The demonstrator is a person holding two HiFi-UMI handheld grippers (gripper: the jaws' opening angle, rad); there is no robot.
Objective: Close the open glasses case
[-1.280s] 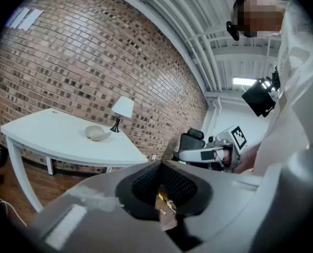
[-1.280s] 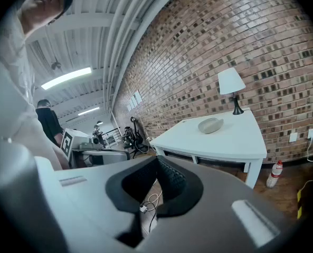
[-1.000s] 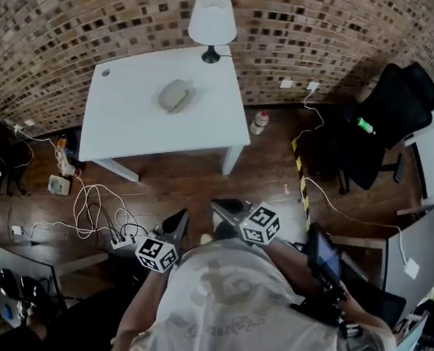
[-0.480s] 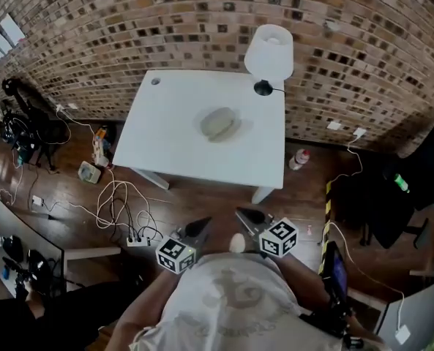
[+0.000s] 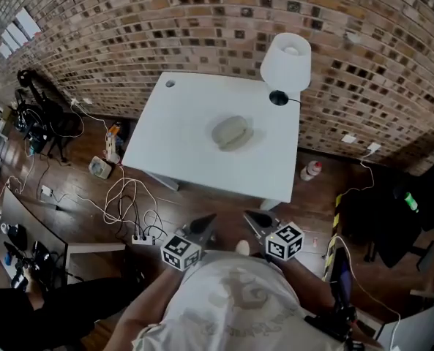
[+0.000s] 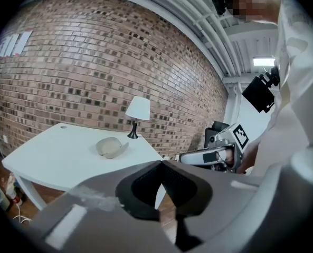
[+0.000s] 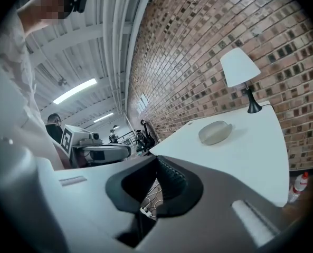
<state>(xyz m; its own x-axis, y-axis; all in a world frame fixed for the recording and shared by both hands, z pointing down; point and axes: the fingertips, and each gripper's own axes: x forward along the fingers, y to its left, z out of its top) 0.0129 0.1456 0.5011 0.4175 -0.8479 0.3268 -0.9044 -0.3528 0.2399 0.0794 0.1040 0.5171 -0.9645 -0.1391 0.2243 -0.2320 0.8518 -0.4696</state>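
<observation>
Glasses case (image 5: pixel 232 132): we saw it ajar, mid-worktop (image 5: pixel 180 123).
Lamp (image 5: pixel 285 63): stood at far right corner.
Left gripper (image 5: pixel 204 224): jaws were together, empty.
Right gripper (image 5: pixel 259 219): likewise.

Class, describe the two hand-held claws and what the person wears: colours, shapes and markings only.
The left claw and right claw look alike: two grey plastic jaws that taper to a point, lined inside with black pads. Each carries a white cube printed with black square markers. The person wears a light T-shirt with a faded print.
</observation>
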